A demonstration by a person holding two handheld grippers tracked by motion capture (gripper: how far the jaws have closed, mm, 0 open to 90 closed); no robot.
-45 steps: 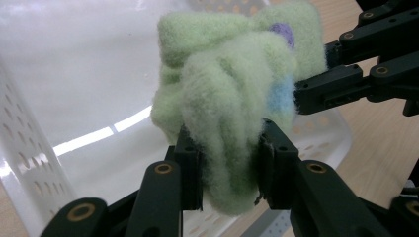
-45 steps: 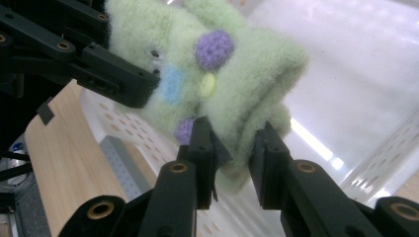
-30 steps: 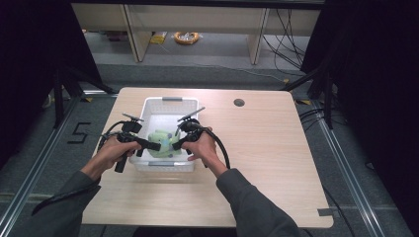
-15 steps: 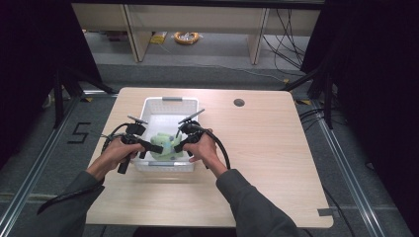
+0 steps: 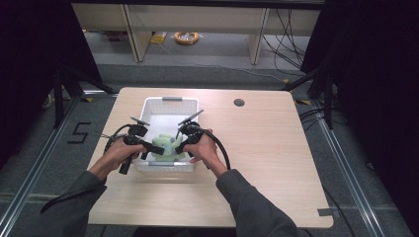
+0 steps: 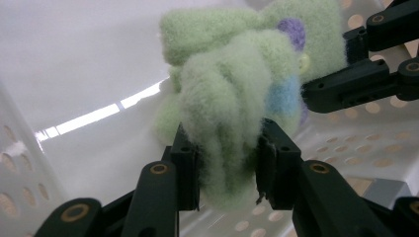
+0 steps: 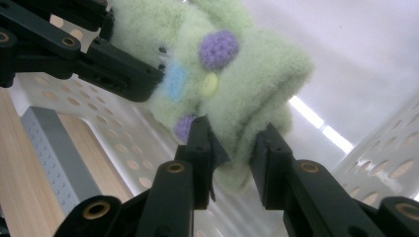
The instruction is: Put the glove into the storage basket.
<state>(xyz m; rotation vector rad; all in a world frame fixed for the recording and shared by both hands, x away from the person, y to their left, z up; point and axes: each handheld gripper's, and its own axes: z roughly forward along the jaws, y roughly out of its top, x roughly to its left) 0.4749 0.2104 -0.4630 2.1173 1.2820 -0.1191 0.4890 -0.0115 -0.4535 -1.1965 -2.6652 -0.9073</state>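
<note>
the left tongs (image 6: 225, 163) pinch a fold of the green fuzzy toy (image 6: 237, 98), pads pressed into the fleece on both sides. the right tongs (image 7: 232, 148) grip another fold of the toy (image 7: 217, 64) from the opposite side. the toy hangs between the two tongs, inside the white basket (image 5: 170, 101), near its front wall, with purple, blue and yellow spots facing the right tongs.

Overhead view; two close basket (image 5: 170, 101) views
</note>
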